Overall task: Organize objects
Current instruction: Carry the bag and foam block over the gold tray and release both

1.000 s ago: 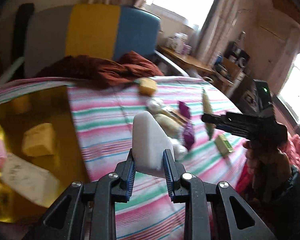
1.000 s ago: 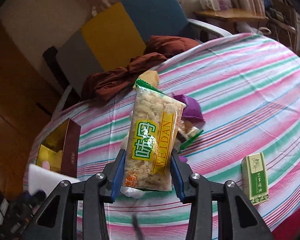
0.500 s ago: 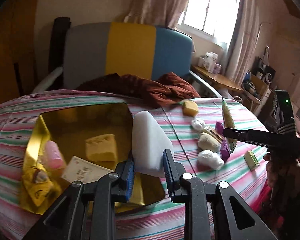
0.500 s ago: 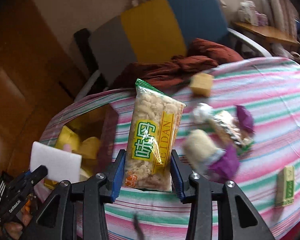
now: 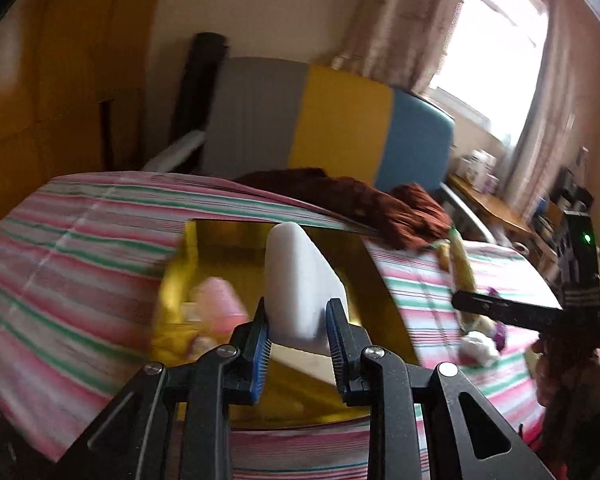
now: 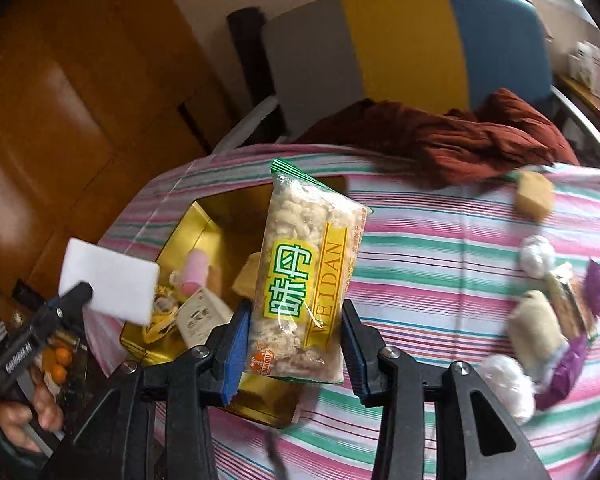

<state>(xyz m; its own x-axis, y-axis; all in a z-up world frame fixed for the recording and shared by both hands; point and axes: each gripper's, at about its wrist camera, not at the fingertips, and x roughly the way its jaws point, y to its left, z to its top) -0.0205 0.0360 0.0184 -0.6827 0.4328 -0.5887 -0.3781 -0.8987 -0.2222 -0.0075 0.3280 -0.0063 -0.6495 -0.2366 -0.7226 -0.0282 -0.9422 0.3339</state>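
Observation:
My left gripper is shut on a white sponge block, held over the open gold box on the striped table. The same white sponge block shows at the left of the right wrist view, above the gold box. My right gripper is shut on a clear snack bag with green and yellow print, hanging over the box's right side. A pink roller, a yellow sponge and a white card lie inside the box.
Loose items lie on the striped cloth to the right: a yellow cube, white puffs, a beige pouch, purple wrappers. A rust-red cloth drapes the far edge before a grey, yellow and blue chair.
Both views have swung left across the table. The gold box now sits under both grippers. The sponge and the snack bag stay gripped.

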